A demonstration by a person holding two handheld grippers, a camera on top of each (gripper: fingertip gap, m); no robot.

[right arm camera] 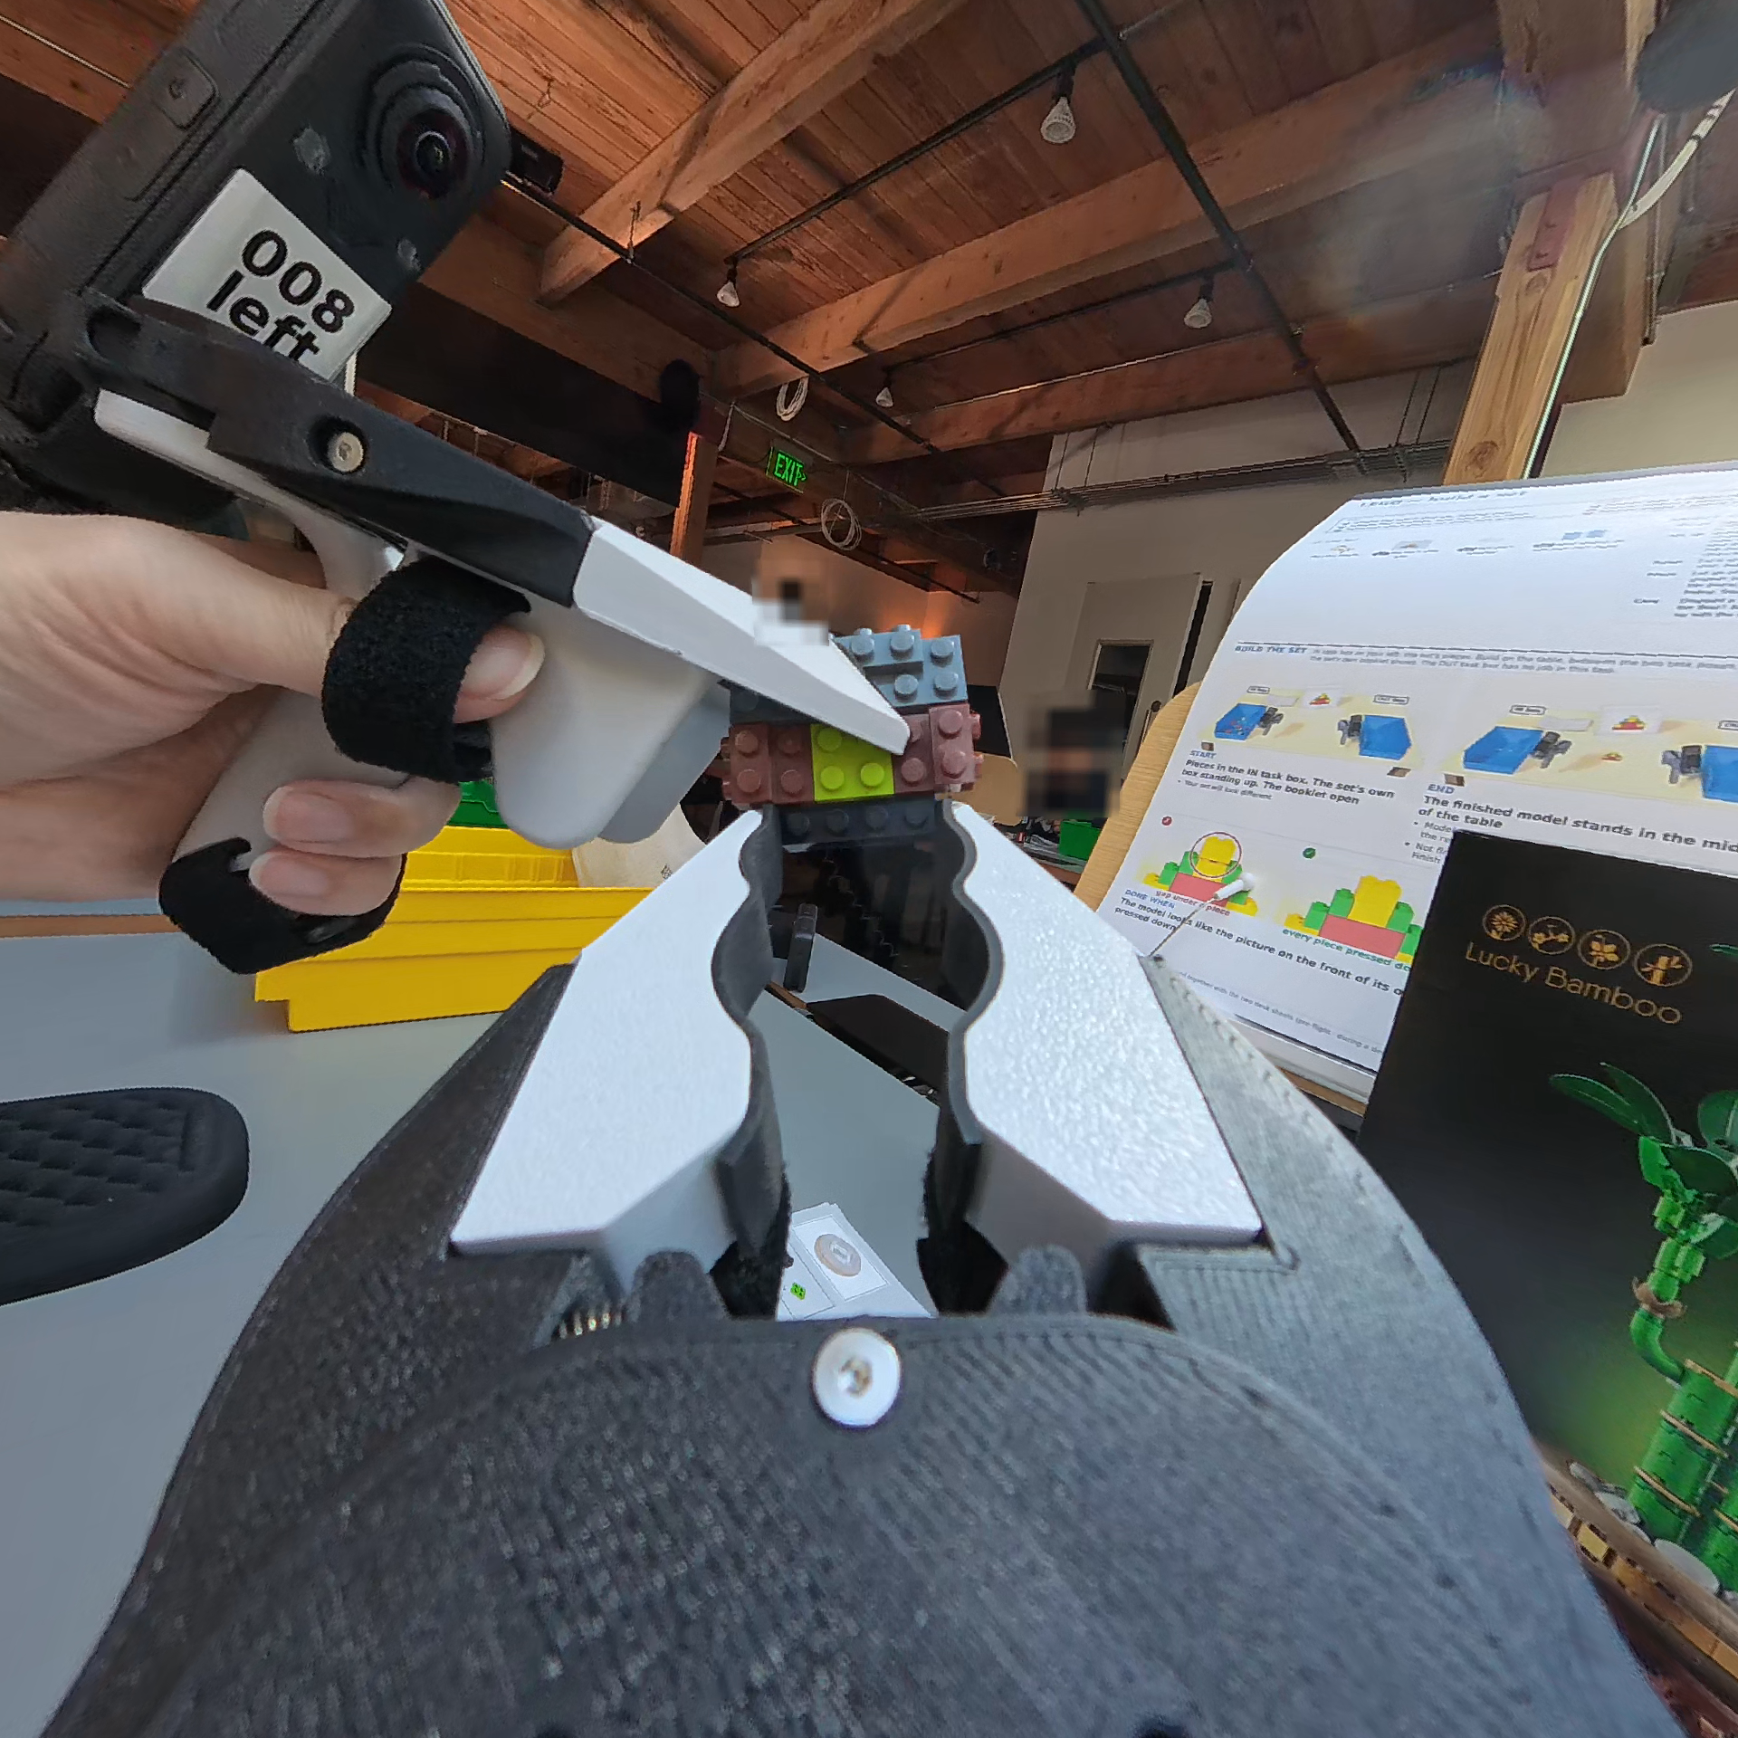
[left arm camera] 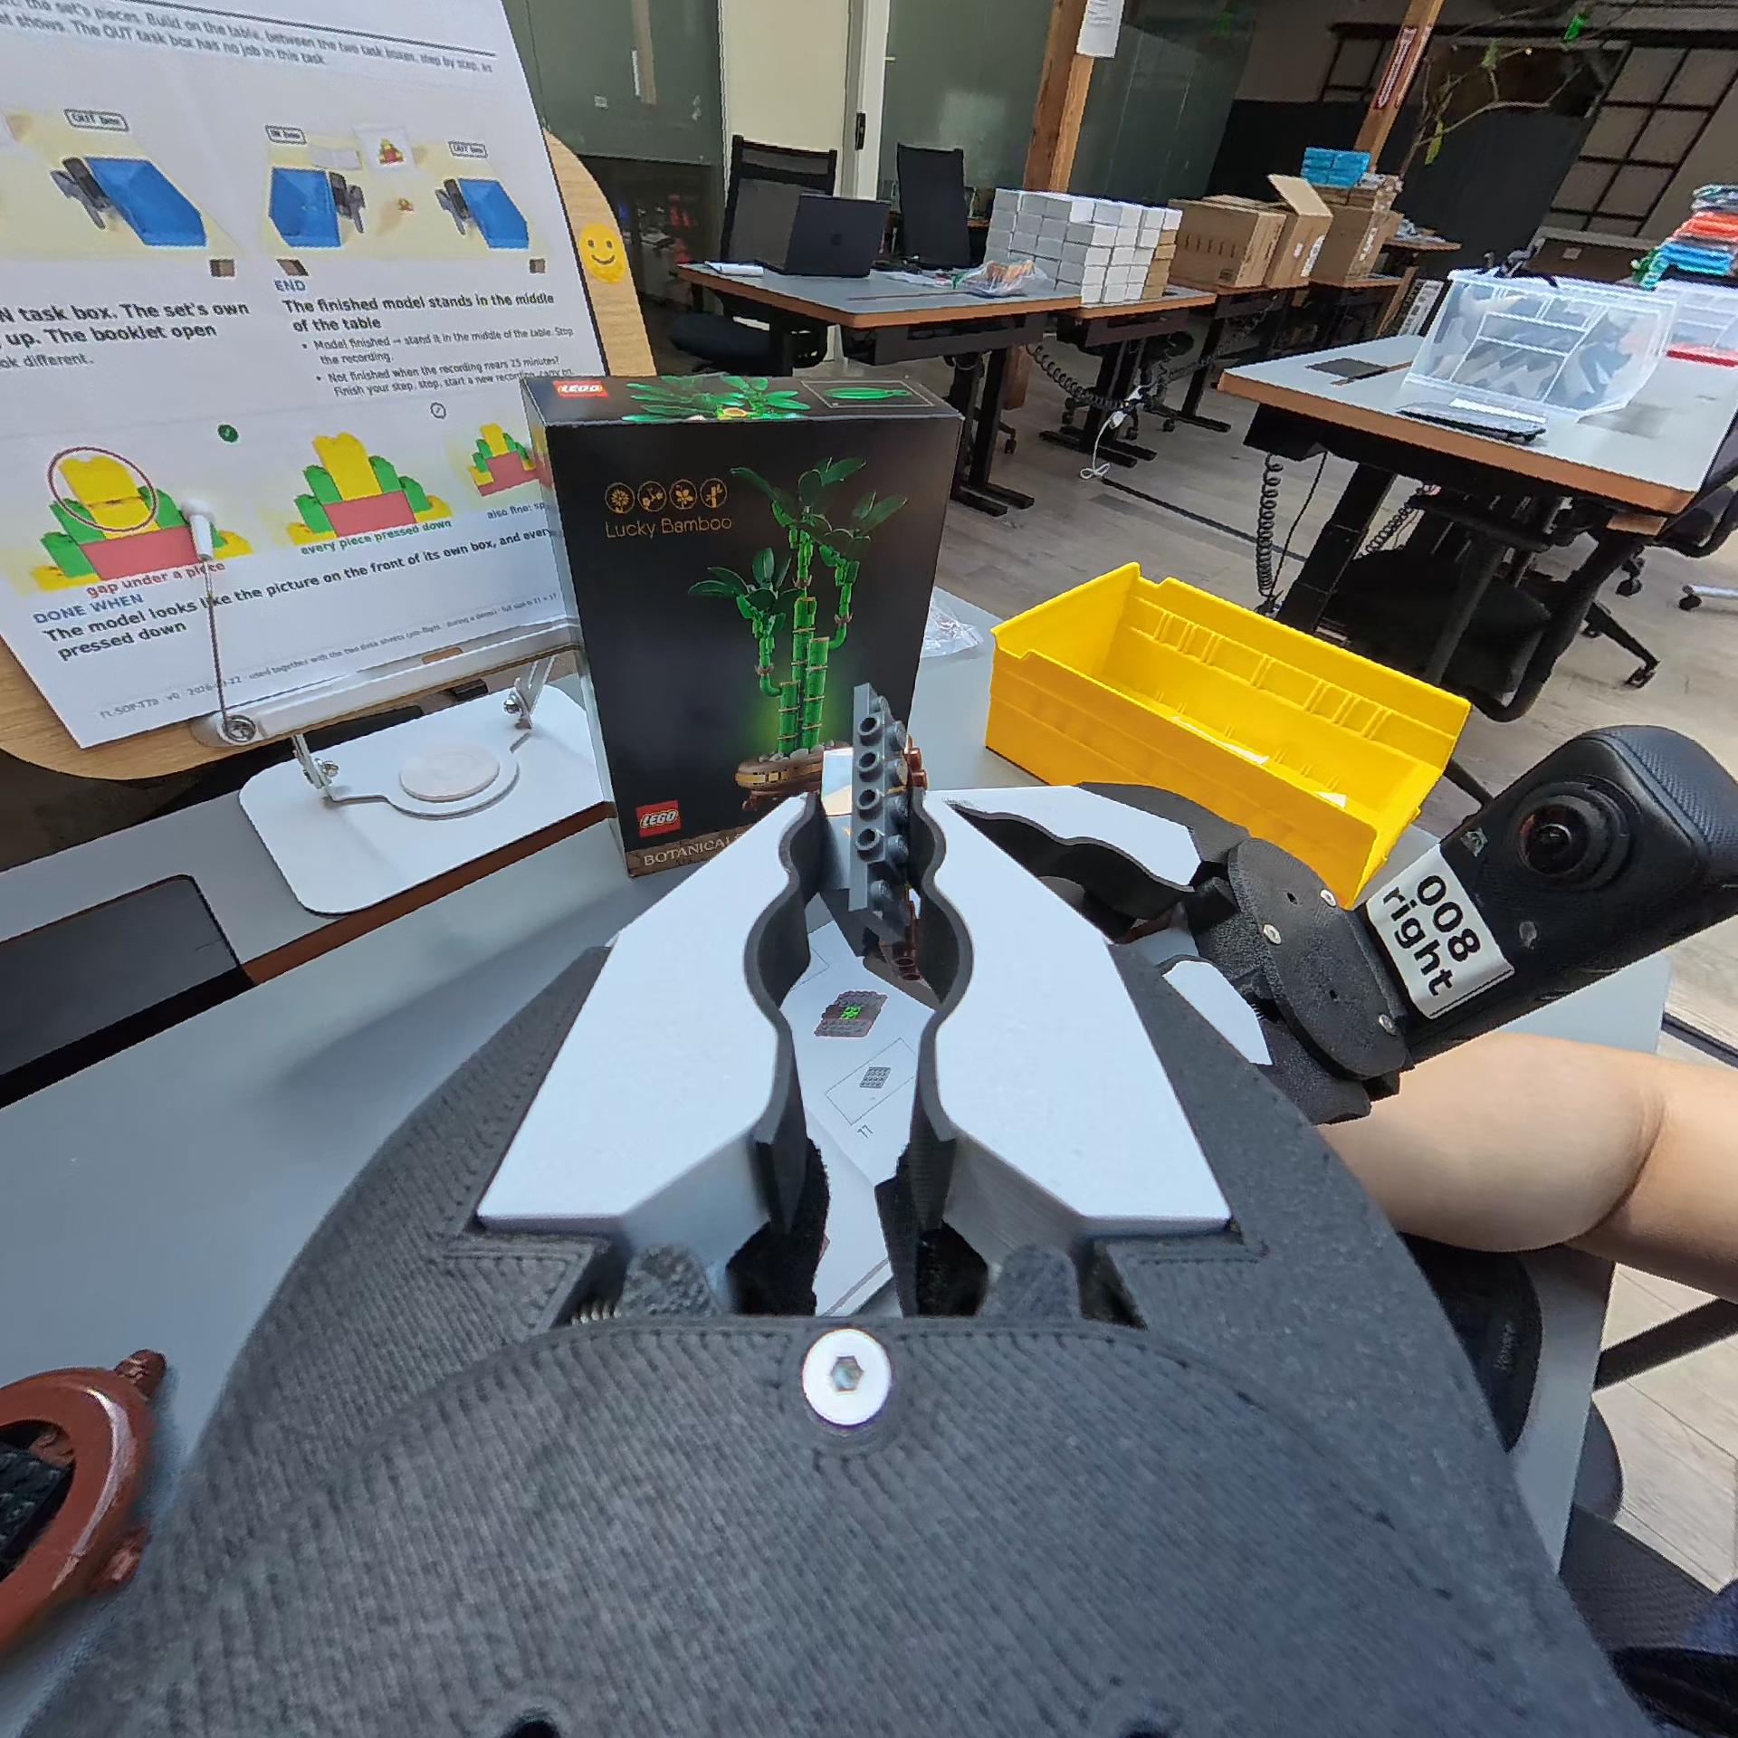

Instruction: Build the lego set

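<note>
Your left gripper (left arm camera: 861, 837) and right gripper (right arm camera: 861, 818) both clamp the brick block (right arm camera: 851, 743) mid-air before the set box (left arm camera: 752, 602), bracing it for pressing.

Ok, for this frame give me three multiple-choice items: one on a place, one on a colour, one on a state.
1. In the left wrist view, where is the yellow bin relative to the lego box?
A. To its right, on the table
B. On top of it
C. In front of it, tipped over

2. What colour is the brick between the brown bricks of the lego assembly?
A. Red
B. Lime green
C. White

3. How is the left gripper?
A. Open and empty
B. Lying on the table
C. Shut on the lego assembly

Answers: 1 A, the bin sits past the box's right edge; 2 B, the right wrist view shows it lime between brown; 3 C, its fingers press the assembly's two sides.
</note>
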